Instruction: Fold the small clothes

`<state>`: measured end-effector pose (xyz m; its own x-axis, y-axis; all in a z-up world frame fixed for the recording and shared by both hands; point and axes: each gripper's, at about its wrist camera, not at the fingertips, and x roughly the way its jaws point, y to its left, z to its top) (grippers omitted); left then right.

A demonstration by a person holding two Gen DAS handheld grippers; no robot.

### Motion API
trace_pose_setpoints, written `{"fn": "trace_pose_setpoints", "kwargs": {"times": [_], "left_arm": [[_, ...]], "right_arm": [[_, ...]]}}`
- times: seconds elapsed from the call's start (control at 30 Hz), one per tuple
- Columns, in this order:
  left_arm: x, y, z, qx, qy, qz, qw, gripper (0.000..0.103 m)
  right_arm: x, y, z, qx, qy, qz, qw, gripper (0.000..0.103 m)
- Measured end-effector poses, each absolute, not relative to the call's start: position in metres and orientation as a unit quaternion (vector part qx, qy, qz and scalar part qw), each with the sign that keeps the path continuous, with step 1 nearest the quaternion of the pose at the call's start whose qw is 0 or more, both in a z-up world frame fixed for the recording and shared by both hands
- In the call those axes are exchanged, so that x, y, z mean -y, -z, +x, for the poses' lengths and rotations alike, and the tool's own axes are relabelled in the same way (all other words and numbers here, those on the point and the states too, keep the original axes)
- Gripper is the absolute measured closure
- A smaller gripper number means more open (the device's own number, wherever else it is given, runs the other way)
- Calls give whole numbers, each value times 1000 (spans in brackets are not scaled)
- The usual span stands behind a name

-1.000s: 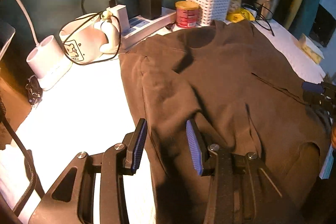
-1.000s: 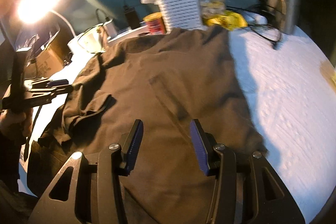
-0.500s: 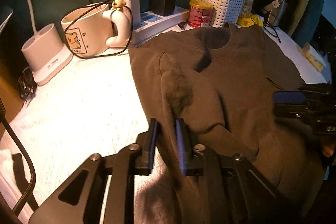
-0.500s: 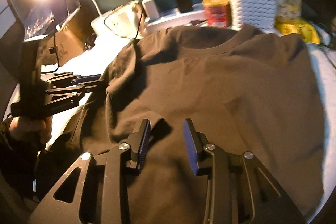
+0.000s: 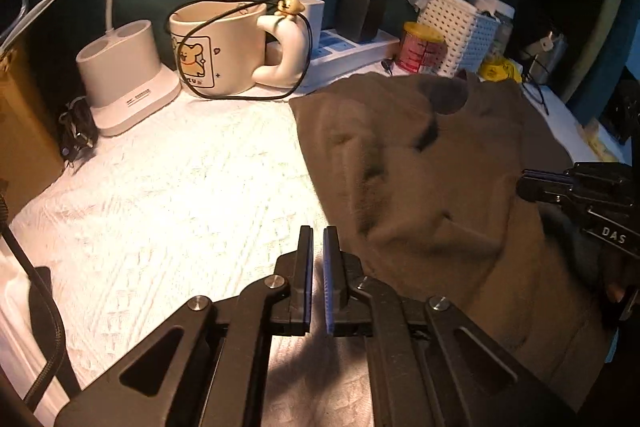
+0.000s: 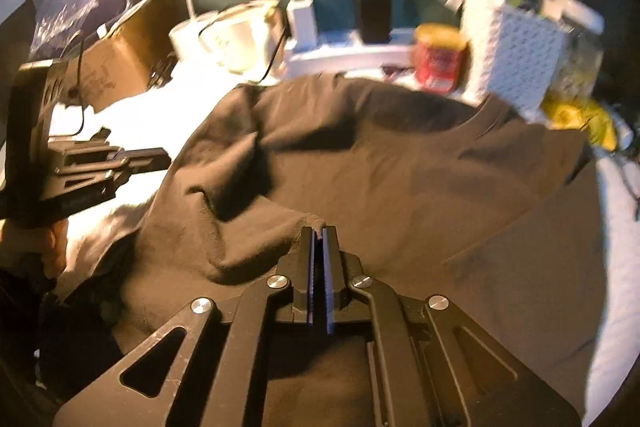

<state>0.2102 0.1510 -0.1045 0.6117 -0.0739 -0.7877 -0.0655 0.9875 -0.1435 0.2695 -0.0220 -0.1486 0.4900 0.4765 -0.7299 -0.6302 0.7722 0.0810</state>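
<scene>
A brown T-shirt lies spread on the white textured table cover, collar toward the back. My left gripper is shut just off the shirt's left edge, over the cover, and no fabric shows between its pads. My right gripper is shut on a raised pinch of the shirt near its left sleeve; a tuft of cloth pokes out at the tips. Each wrist view catches the other tool from the side: the right gripper at the shirt's right, the left gripper at its left edge, with a hand below.
Along the back stand a white lamp base, a bear-print mug looped by a black cable, a power strip, a red tin and a white woven basket. A cardboard box sits at the far left.
Both grippers went from open to shut. The left one slid left off the shirt onto the white cover. The right one moved left across the shirt and pinched up a fold.
</scene>
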Motion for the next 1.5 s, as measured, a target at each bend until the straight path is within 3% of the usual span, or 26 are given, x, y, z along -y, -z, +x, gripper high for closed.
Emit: {"fn": "trace_pose_setpoints", "kwargs": {"times": [0.33, 0.8, 0.87, 0.97, 1.03, 1.5], "left_arm": [[-140, 91, 210, -429, -20, -59, 901, 99], [-110, 83, 182, -436, -3, -41, 899, 98], [-103, 80, 176, -431, 2, -34, 902, 85], [-91, 74, 166, -420, 9, -27, 907, 64], [-82, 69, 159, -412, 14, -21, 911, 59], [-33, 59, 117, -398, 40, -4, 916, 59]], "right_arm": [[31, 176, 274, -432, -299, -96, 846, 98], [60, 155, 238, -421, -282, -110, 855, 94], [65, 152, 230, -422, -276, -113, 856, 91], [75, 148, 220, -416, -273, -106, 861, 76], [80, 145, 213, -412, -273, -103, 863, 76], [123, 129, 162, -382, -255, -84, 884, 76]]}}
